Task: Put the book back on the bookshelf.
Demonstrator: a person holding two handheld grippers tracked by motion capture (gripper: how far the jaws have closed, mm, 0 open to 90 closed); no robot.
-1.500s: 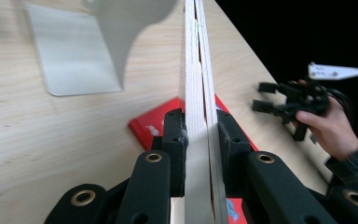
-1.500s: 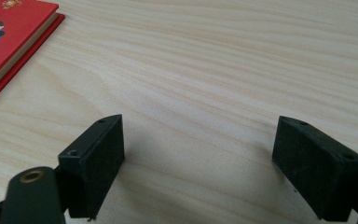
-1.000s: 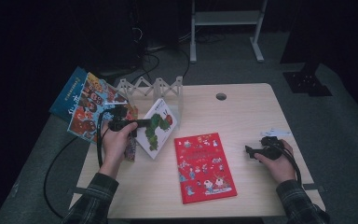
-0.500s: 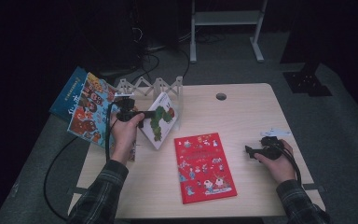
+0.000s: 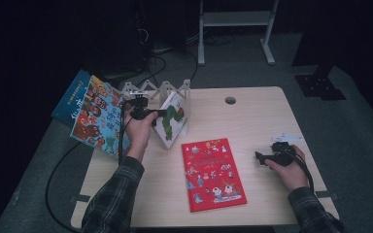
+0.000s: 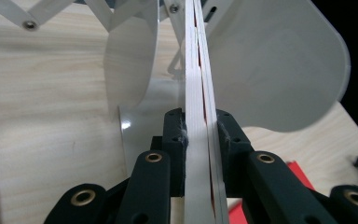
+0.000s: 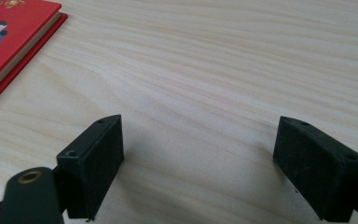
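Books are seen spread about in the high view: a red book (image 5: 212, 173) flat mid-table, colourful ones (image 5: 93, 114) overhanging the left edge, and a white picture book (image 5: 173, 121) held upright by the left gripper (image 5: 151, 113) at the folding wooden rack (image 5: 161, 91). From the left gripper view, the jaws are shown clamped on that book's page edges (image 6: 199, 140), white dividers (image 6: 279, 65) close beside. From the right gripper view, the right gripper (image 7: 198, 161) is seen with jaws wide apart over bare table (image 7: 214, 70).
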